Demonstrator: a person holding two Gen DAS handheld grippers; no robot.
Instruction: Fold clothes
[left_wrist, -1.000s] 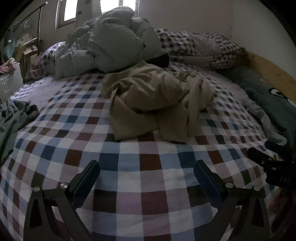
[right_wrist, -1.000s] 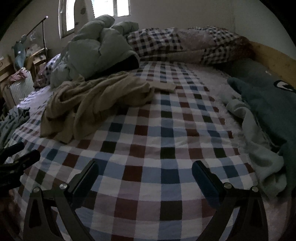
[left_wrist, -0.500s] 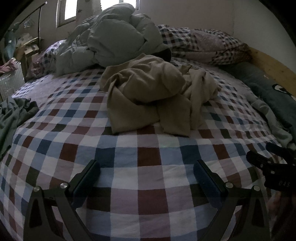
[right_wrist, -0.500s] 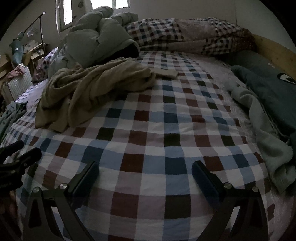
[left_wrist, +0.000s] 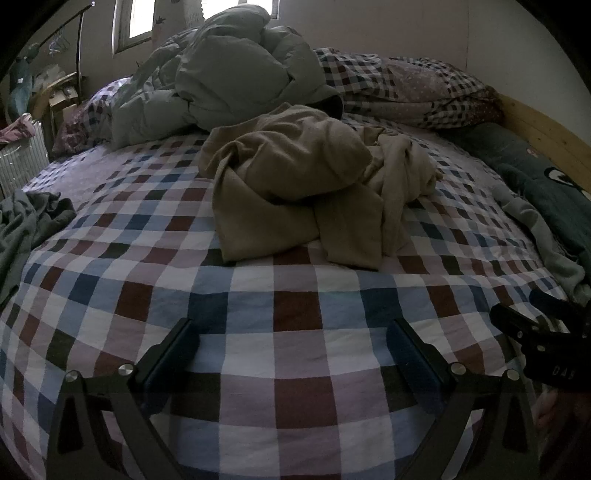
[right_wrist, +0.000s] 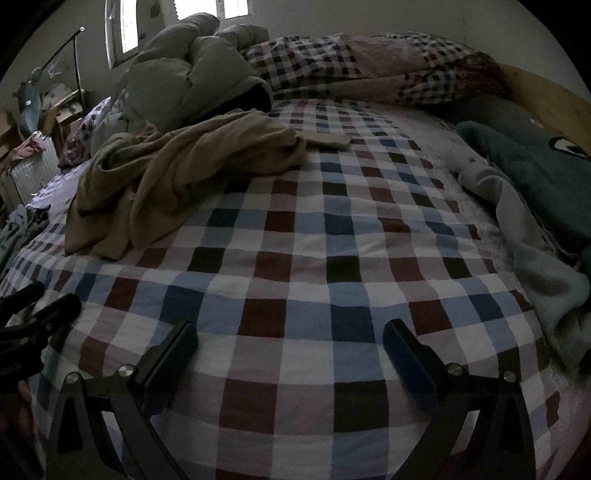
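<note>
A crumpled beige garment (left_wrist: 295, 184) lies in a heap on the checked bed sheet (left_wrist: 295, 314), straight ahead in the left wrist view and at the left in the right wrist view (right_wrist: 177, 177). My left gripper (left_wrist: 291, 339) is open and empty, low over the sheet, short of the garment's near edge. My right gripper (right_wrist: 290, 339) is open and empty over bare sheet, to the right of the garment. Each gripper shows at the edge of the other's view: the right gripper (left_wrist: 546, 332) and the left gripper (right_wrist: 33, 314).
A grey-green duvet (left_wrist: 229, 81) and checked pillows (left_wrist: 406, 88) are piled at the head of the bed. A dark teal blanket (right_wrist: 535, 173) lies along the right edge by a wooden frame (left_wrist: 546, 129). A grey-green garment (left_wrist: 26, 225) hangs over the left edge.
Both grippers have moved forward over the bed, so the beige garment sits closer and larger in view. Both stay open.
</note>
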